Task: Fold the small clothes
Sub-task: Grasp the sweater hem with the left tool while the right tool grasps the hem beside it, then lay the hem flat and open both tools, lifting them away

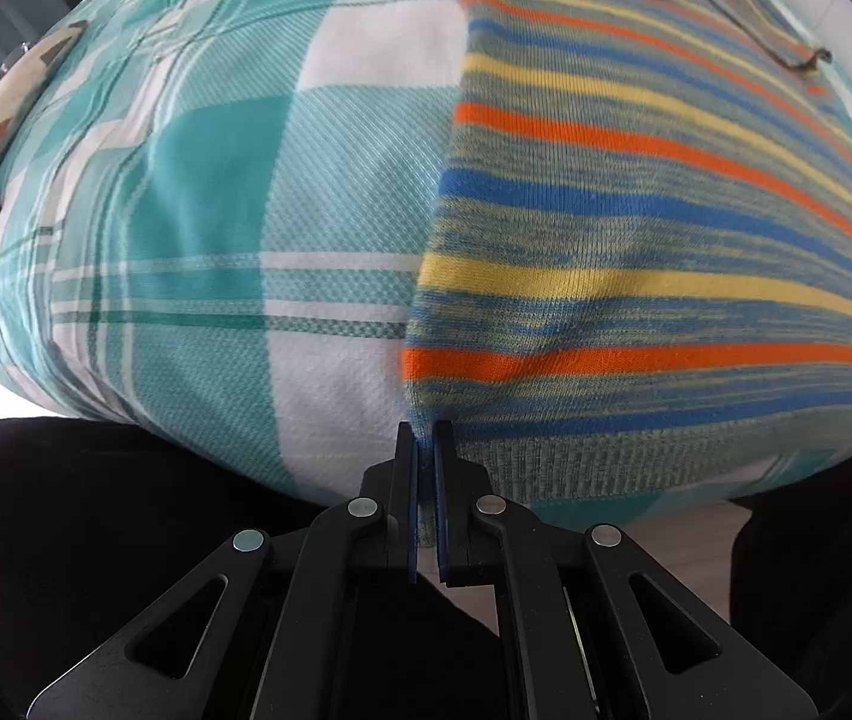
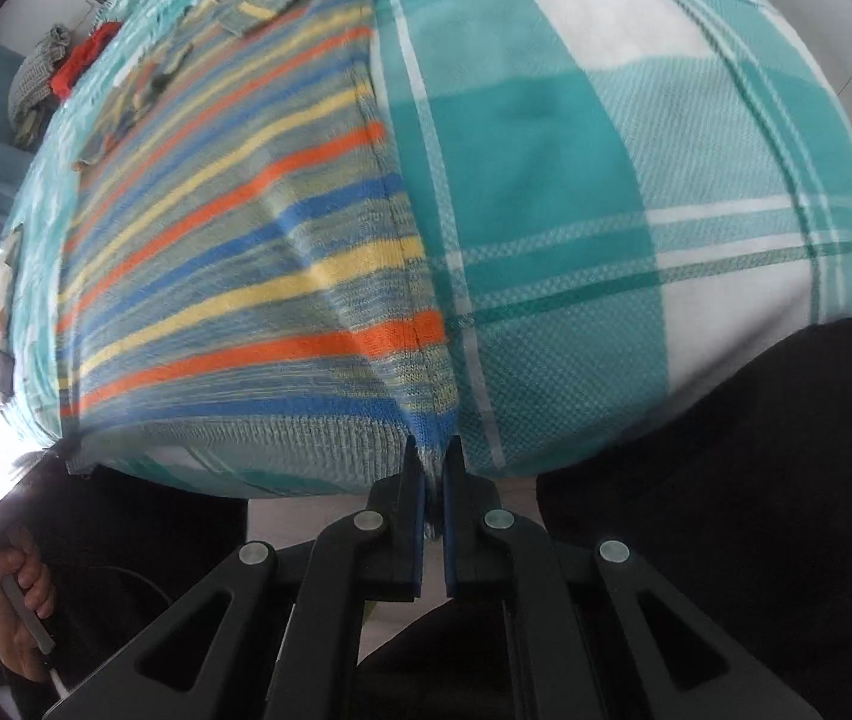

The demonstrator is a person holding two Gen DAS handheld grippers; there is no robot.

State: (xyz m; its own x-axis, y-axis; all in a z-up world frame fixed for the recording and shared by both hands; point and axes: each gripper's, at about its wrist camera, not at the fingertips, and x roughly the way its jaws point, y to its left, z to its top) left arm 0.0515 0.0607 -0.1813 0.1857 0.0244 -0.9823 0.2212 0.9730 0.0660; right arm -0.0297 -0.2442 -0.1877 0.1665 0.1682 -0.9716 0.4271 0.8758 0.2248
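Both hand-held grippers are pinching the near hem of the striped knit sweater (image 1: 636, 228), left gripper (image 1: 424, 441) clamping its left corner, right gripper (image 2: 435, 459) its right corner, as it is lying flat on the teal plaid bedspread (image 1: 198, 192).

The striped sweater (image 1: 636, 228) is a knit in mottled grey-green, crossed by bands of orange, yellow and blue; its ribbed hem is pale grey-green. The cloth (image 1: 216, 210) beneath it is a plaid of teal, light turquoise and white blocks, ruled with thin dark-green and white lines. Both grippers are black with blue pad faces and silver rivets. At the far edge, a red item (image 2: 81, 63) adjoins a grey knit item (image 2: 36, 84).
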